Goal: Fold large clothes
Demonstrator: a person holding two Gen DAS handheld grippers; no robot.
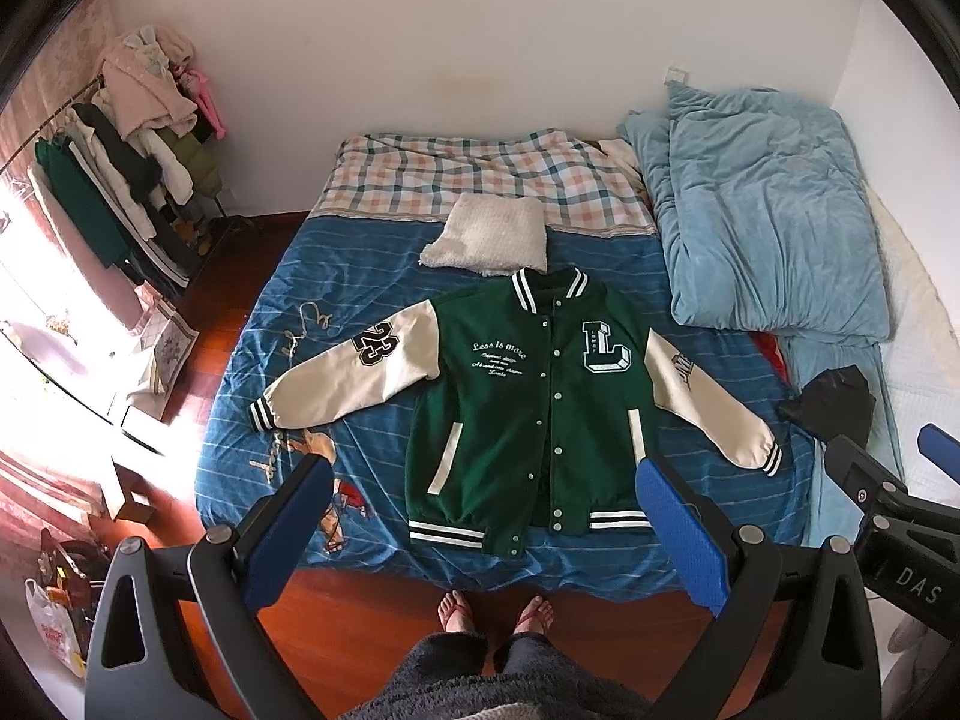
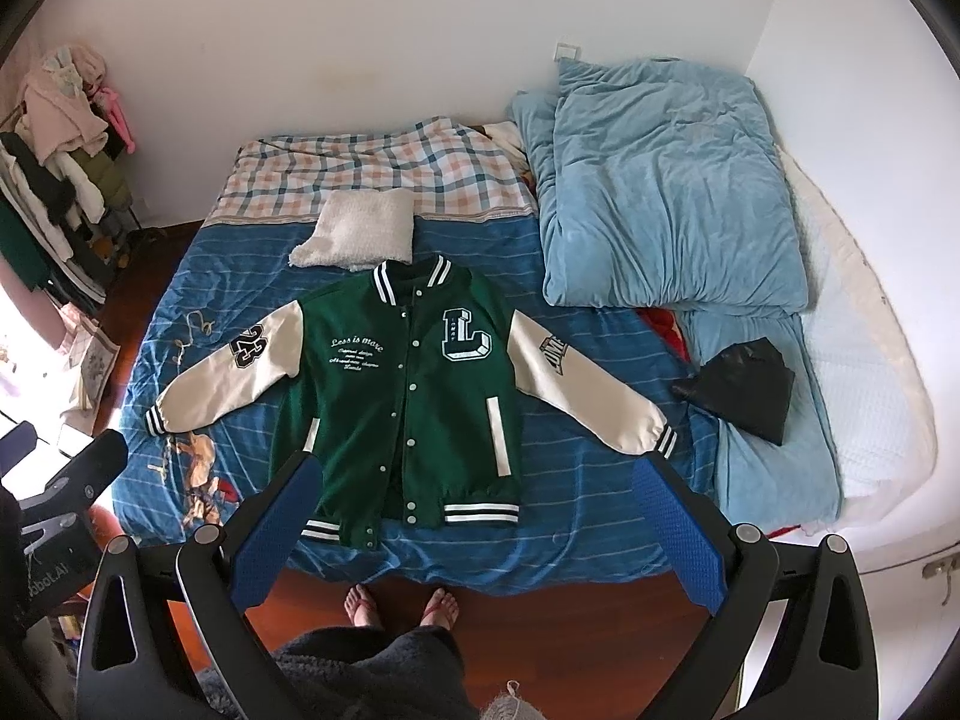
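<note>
A green varsity jacket (image 1: pixel 528 414) with cream sleeves lies flat, front up and snapped shut, on the blue striped bed cover (image 1: pixel 372 288); it also shows in the right wrist view (image 2: pixel 414 396). Both sleeves are spread out to the sides. My left gripper (image 1: pixel 486 480) is open and empty, held high above the bed's near edge. My right gripper (image 2: pixel 480 480) is open and empty, held beside it at the same height. Neither touches the jacket. The right gripper's body shows at the right edge of the left wrist view (image 1: pixel 888 498).
A white fluffy cushion (image 1: pixel 489 234) lies just above the collar. A blue duvet (image 1: pixel 762 210) is piled at the right, with a black garment (image 1: pixel 837 402) below it. A clothes rack (image 1: pixel 120 180) stands at the left. The person's feet (image 1: pixel 492 609) are on the wood floor.
</note>
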